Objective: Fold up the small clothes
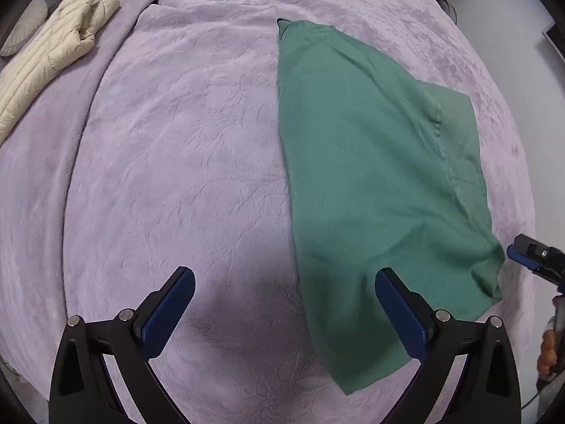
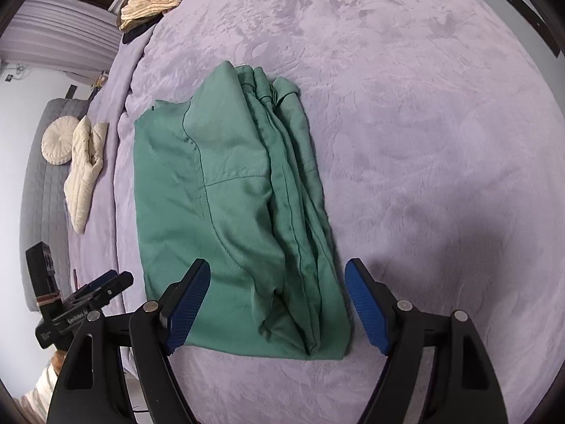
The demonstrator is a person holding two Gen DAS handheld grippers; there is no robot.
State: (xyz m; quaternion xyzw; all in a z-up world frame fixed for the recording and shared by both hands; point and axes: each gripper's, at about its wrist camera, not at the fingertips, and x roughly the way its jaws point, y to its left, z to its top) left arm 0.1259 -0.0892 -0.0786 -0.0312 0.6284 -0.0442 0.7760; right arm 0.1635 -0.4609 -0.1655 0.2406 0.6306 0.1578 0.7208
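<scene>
Green garment (image 2: 229, 212) lies partly folded on the lavender blanket (image 2: 423, 141), a long narrow stack with bunched pleats along its 3 o'clock side in the right wrist view. We hold both tools above the bed. Our right gripper (image 2: 277, 307) hangs spread wide over the garment's near end, pads bare, gripping nothing; its left pad shows over cloth, its right pad over blanket. Our left gripper (image 1: 284, 312) is likewise wide apart and empty, its right finger over the garment's near corner, its left over bare blanket. From the left wrist view the garment runs from 12 o'clock down toward 5 o'clock, one smooth panel laid over a lower layer that peeks out at 3 o'clock. A cream quilted jacket (image 1: 53, 49) rests well apart at 10 o'clock. We judge the lengthwise fold is done and a crosswise fold is in hand: next, both grippers must drop to the near hem, pinch every layer, and carry it toward the far end.
</scene>
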